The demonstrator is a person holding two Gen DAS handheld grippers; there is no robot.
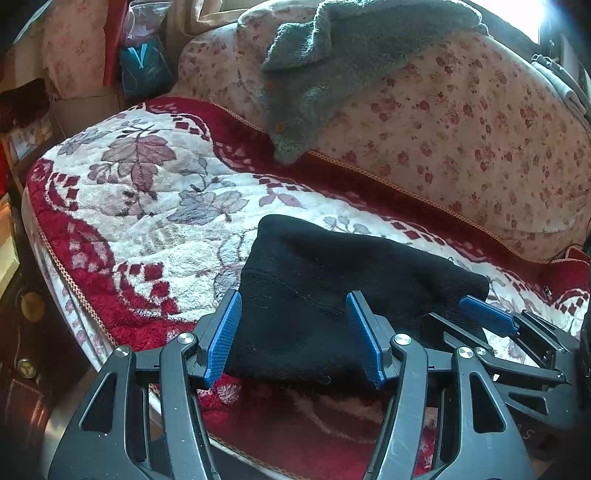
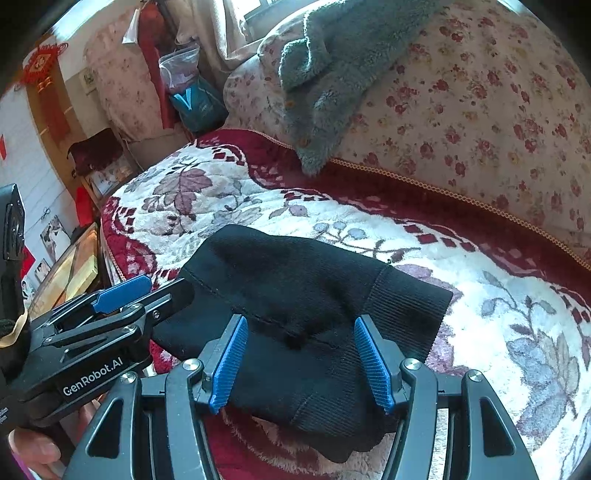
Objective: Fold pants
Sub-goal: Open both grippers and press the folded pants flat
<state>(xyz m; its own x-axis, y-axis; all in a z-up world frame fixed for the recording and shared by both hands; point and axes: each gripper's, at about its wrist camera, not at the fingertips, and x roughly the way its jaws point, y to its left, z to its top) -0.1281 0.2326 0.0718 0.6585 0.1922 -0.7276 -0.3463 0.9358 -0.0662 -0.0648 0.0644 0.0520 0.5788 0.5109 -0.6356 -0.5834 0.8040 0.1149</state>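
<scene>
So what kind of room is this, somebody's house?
Most likely a lived-in home sitting room: a sofa with a floral backrest, a plush red-and-white flowered seat cover, and a red knot ornament on the wall. The black pants lie folded there.

Daylight from window [image 1: 532, 14] at upper right of the left wrist view, blown out to pure white there. Black pants [image 2: 295, 314] crushed to near-featureless dark. Strong fisheye bending and dark vignetting at corners; centre sharp.
</scene>
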